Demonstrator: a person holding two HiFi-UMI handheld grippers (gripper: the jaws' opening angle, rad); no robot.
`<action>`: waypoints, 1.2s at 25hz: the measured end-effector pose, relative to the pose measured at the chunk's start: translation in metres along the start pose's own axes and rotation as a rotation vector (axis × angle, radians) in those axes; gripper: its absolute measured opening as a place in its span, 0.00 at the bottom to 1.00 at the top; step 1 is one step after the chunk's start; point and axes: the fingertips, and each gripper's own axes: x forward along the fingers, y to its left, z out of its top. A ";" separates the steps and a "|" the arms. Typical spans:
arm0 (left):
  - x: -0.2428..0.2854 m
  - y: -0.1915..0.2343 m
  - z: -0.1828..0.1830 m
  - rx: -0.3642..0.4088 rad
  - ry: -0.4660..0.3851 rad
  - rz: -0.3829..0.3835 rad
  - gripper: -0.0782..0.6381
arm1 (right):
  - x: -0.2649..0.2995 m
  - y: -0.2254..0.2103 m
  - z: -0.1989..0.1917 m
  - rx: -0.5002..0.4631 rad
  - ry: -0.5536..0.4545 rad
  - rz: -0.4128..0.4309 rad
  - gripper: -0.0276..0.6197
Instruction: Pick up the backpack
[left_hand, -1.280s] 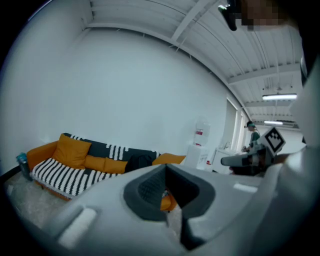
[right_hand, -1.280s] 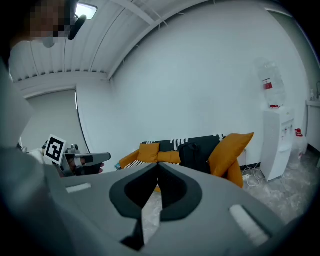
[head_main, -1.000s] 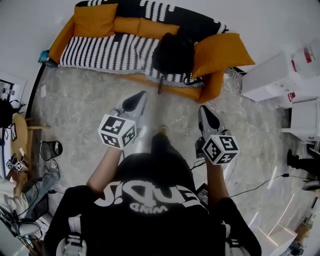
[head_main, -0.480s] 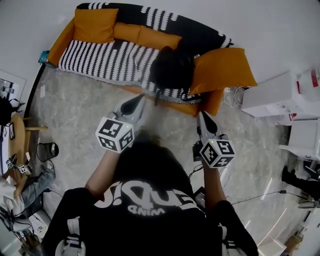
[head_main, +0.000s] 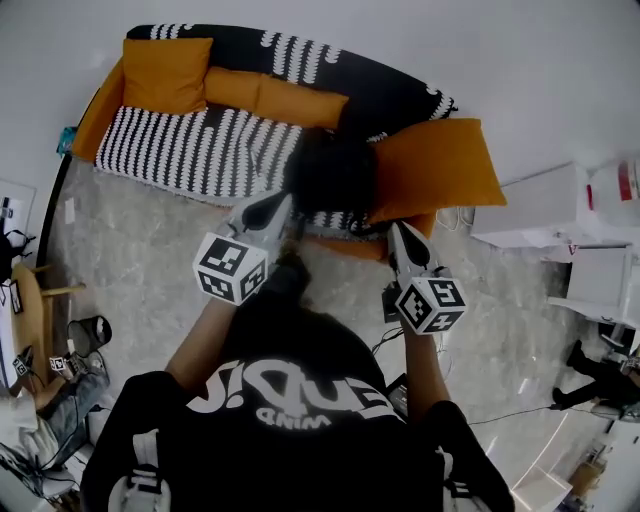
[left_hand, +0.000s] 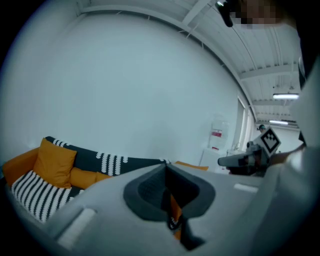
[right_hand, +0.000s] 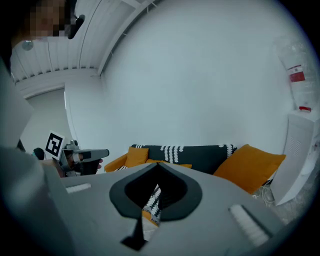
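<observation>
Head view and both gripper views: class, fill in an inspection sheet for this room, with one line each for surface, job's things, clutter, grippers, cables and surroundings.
Surface: grey speckled stone floor; orange sofa with a black-and-white striped cover against the wall.
Job's things: black fabric backpack lies on the sofa seat beside a large orange cushion; not gripped.
Clutter: small dark bin on the floor at left.
Grippers: left gripper and right gripper both shut, nothing between the jaws, aimed at the sofa.
Cables: black cable across the floor at right; white leads by the sofa's end.
Surroundings: white wall; white cabinet at right.
</observation>
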 end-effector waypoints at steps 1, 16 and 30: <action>0.011 0.011 0.006 0.003 0.005 -0.006 0.11 | 0.014 -0.005 0.009 -0.006 0.002 -0.006 0.05; 0.142 0.066 0.040 -0.007 0.087 -0.158 0.11 | 0.127 -0.058 0.070 0.008 0.023 -0.043 0.05; 0.207 0.055 0.014 -0.091 0.187 -0.164 0.54 | 0.170 -0.107 0.063 -0.026 0.131 0.142 0.51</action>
